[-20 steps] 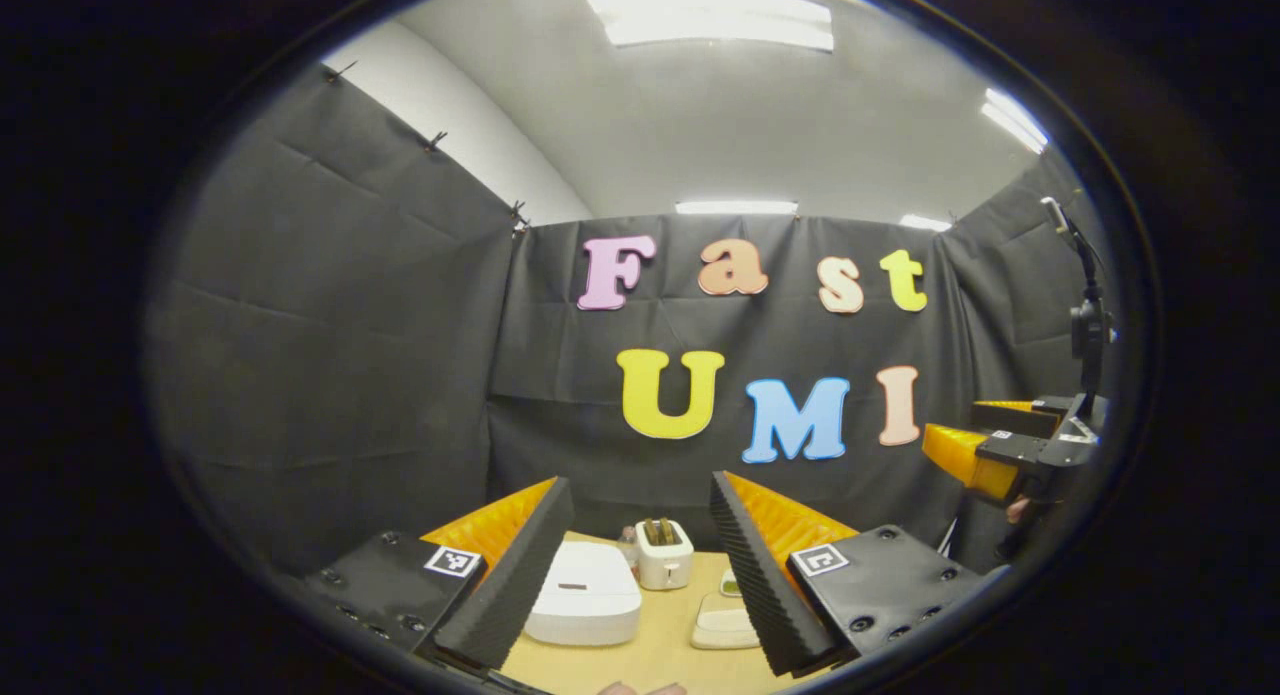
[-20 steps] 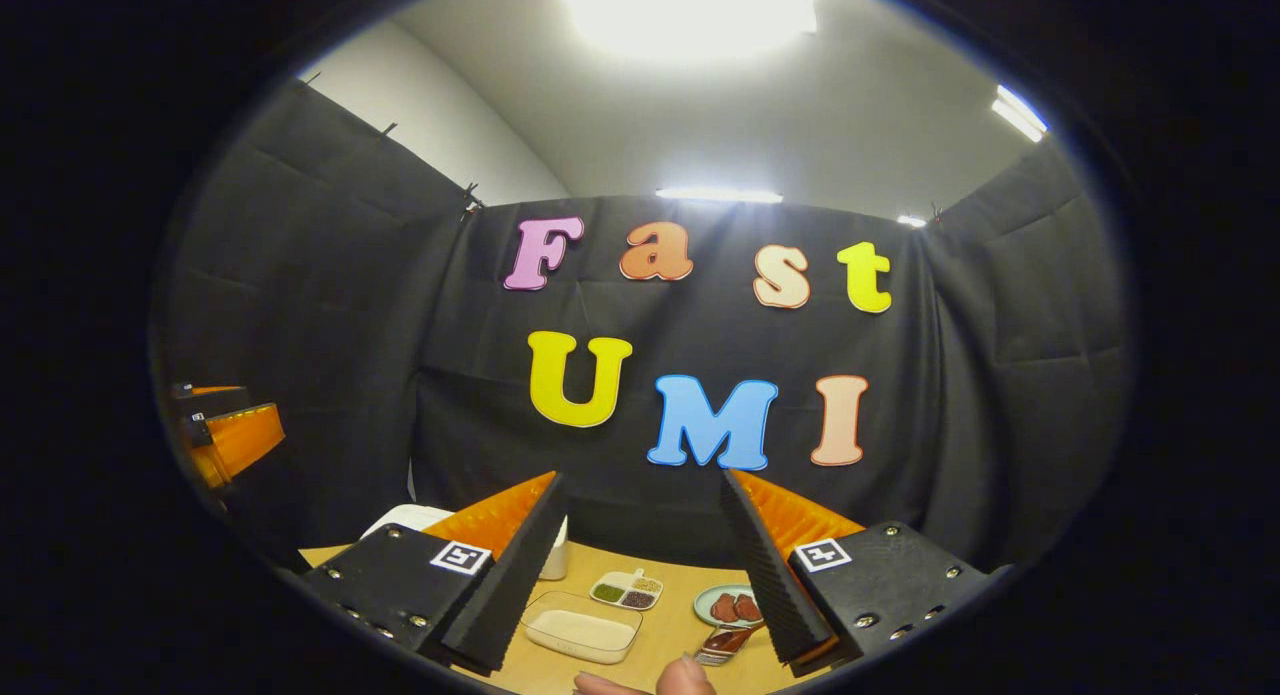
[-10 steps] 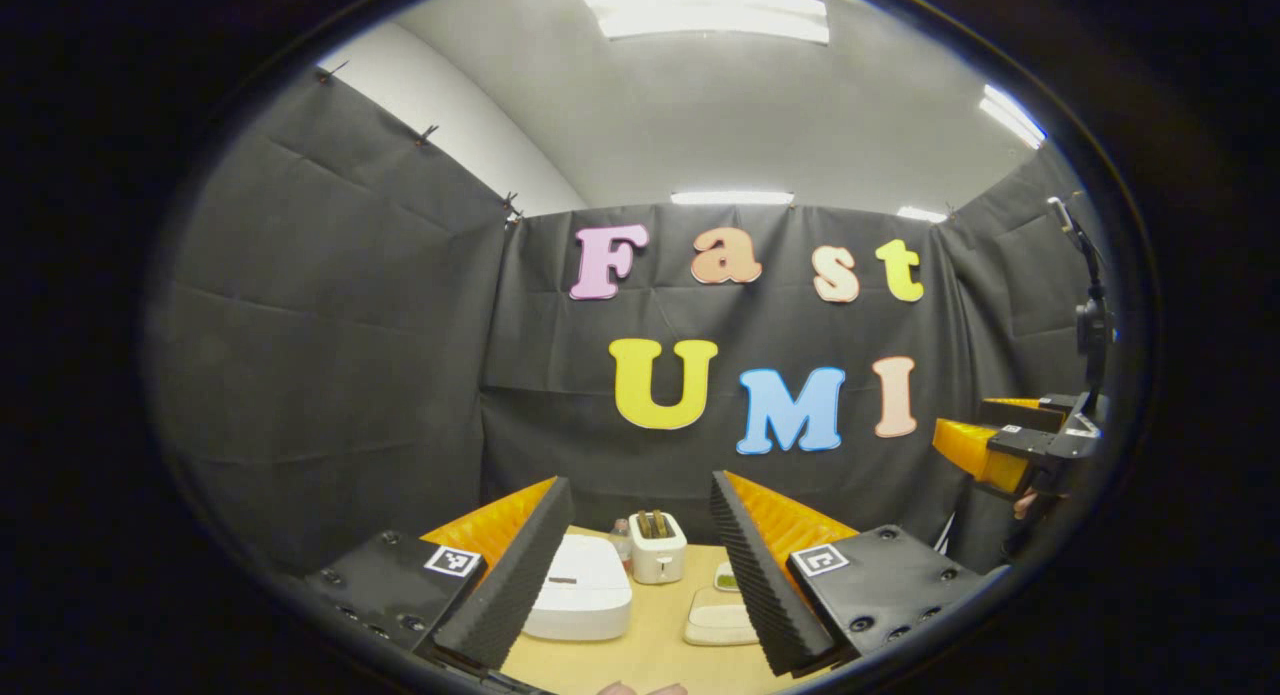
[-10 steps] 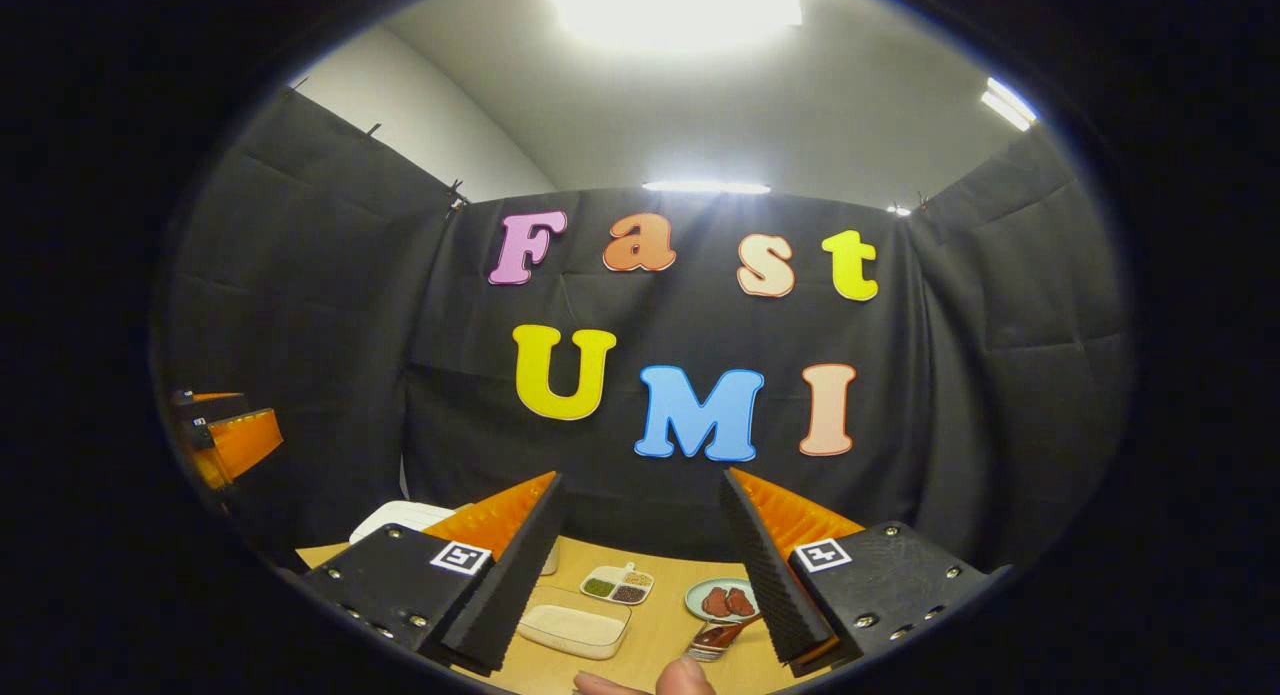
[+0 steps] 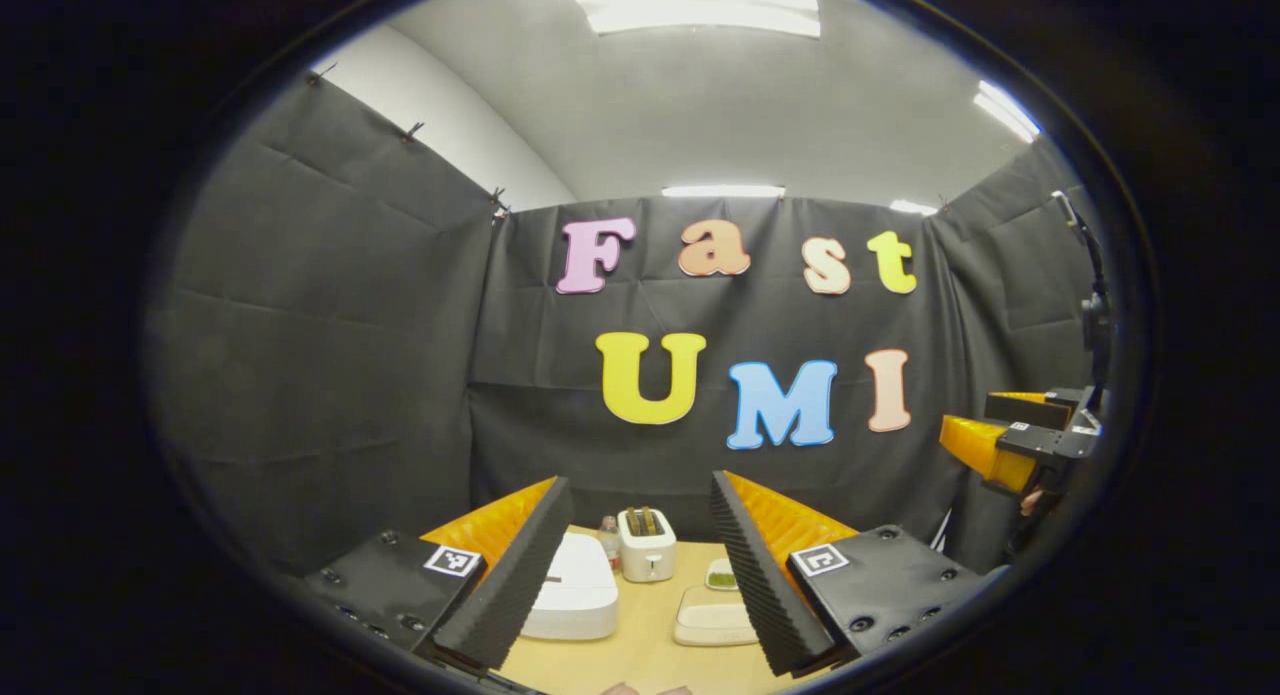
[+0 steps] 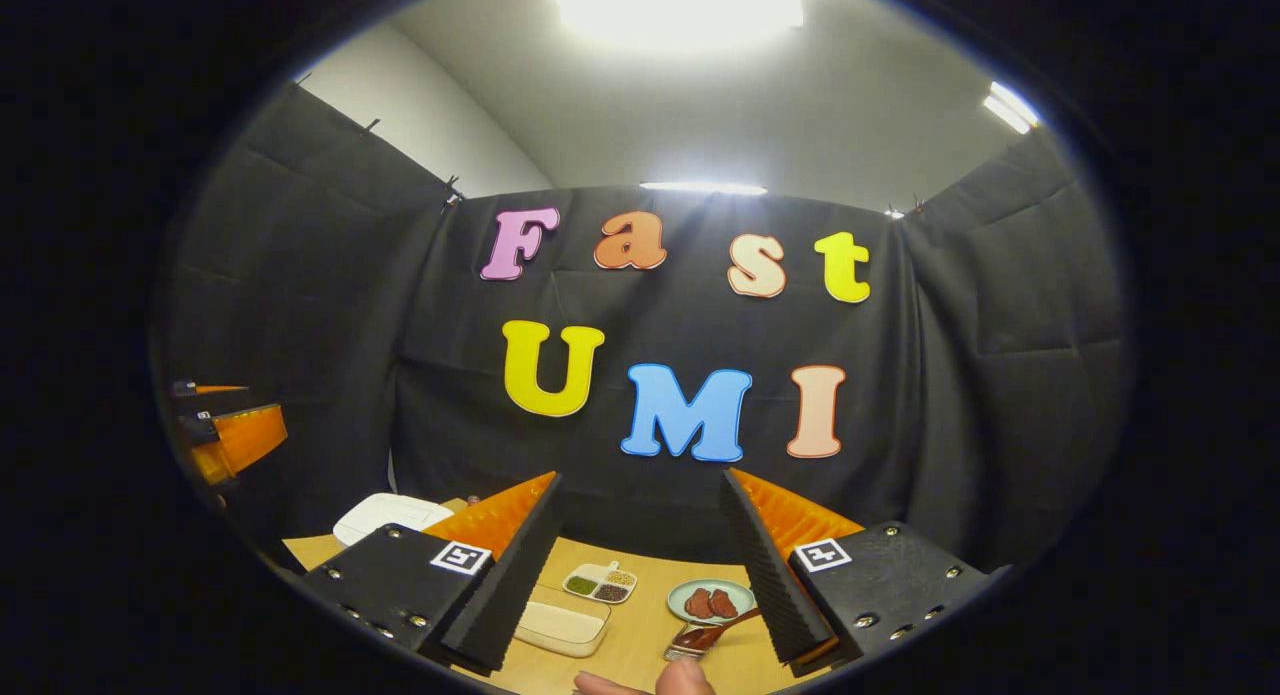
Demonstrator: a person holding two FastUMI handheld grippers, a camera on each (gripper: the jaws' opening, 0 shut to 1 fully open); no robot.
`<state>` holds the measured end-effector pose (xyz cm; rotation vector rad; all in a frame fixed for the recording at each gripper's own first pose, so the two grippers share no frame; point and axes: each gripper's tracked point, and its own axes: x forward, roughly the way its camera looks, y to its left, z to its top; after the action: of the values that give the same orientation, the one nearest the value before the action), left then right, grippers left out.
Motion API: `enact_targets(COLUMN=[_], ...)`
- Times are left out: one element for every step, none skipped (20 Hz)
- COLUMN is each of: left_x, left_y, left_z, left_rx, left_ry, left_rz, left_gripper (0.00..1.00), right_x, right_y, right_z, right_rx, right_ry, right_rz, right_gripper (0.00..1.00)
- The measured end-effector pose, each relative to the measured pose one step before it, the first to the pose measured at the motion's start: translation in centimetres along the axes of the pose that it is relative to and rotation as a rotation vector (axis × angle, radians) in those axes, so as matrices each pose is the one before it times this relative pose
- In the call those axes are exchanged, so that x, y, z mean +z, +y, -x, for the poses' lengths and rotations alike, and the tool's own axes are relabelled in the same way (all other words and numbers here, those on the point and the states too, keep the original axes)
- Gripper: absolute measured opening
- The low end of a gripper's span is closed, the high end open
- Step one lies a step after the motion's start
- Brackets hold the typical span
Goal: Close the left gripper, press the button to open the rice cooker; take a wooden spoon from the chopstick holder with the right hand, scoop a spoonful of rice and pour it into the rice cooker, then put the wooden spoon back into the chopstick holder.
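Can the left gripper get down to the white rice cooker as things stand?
Probably yes. The left gripper is open and raised above the wooden table, with the white rice cooker below and ahead, by its left finger. Nothing lies between them; the white toaster stands farther back.

Glossy white plastic rice cooker, smooth pale wood table

A white rice cooker and a white toaster sit on the pale tan wooden table, near a cream-white tray, a divided dish of green, dark and yellowish grains, and a pale green plate of reddish-brown pieces.
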<state>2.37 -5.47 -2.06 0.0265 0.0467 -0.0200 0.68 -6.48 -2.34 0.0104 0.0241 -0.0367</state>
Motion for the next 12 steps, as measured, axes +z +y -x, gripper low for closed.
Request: enact_targets(left_x=[-0.027,-0.078,-0.065,0.027,-0.229,-0.270,-0.388,-0.628,-0.514,-0.362,-0.319,-0.567], left_y=[-0.459,-0.515,-0.395,-0.382,-0.412,-0.358,-0.095,-0.252,-0.236,0.061,0.332,0.412], left_z=[-0.209,-0.139,-0.326,-0.186,-0.107,-0.231,-0.184,-0.108,0.023,-0.166,-0.451,-0.641], left_rx=[0.00062,0.00005,0.00190,0.00467,0.00190,0.00340,0.00543,0.00121,-0.00179,0.00230,0.00278,-0.00139], left_ry=[0.00148,0.00049,0.00068,-0.00104,0.00174,0.00359,0.00673,0.01973,0.00836,0.00096,0.00481,0.00458], left_rz=[-0.00548,-0.00699,-0.00898,-0.00724,-0.00391,-0.00208,0.00084,0.00446,0.00697,0.00458,0.00239,0.00037], left_gripper=[0.97,0.96,0.95,0.94,0.94,0.94,0.97,0.94,0.95,0.97,0.94,0.94], right_x=[-0.430,-0.300,-0.303,-0.153,-0.413,-0.309,-0.570,-0.864,-0.972,-0.802,-0.875,-0.495], right_y=[-0.572,-0.680,-0.691,-0.714,-0.665,-0.599,-0.496,-0.351,-0.140,-0.227,-0.292,-0.282], right_z=[-0.143,-0.176,-0.149,-0.174,-0.237,-0.164,-0.347,-0.255,-0.175,-0.379,-0.250,-0.341], right_rx=[-0.00105,-0.00229,-0.00385,-0.00465,-0.00189,-0.00208,-0.00388,0.00044,0.00159,-0.00238,-0.00640,-0.01168], right_ry=[0.00640,0.00517,0.00381,0.00283,0.00230,-0.00274,0.00117,0.01776,0.01558,0.01773,0.02330,0.01438], right_rz=[-0.00885,-0.00814,-0.00541,-0.00255,0.00059,0.00219,-0.00007,-0.00358,-0.01022,-0.00983,-0.00436,-0.00357], right_gripper=[0.95,0.95,0.95,0.95,0.95,0.94,0.94,0.94,0.95,0.95,0.95,0.95])
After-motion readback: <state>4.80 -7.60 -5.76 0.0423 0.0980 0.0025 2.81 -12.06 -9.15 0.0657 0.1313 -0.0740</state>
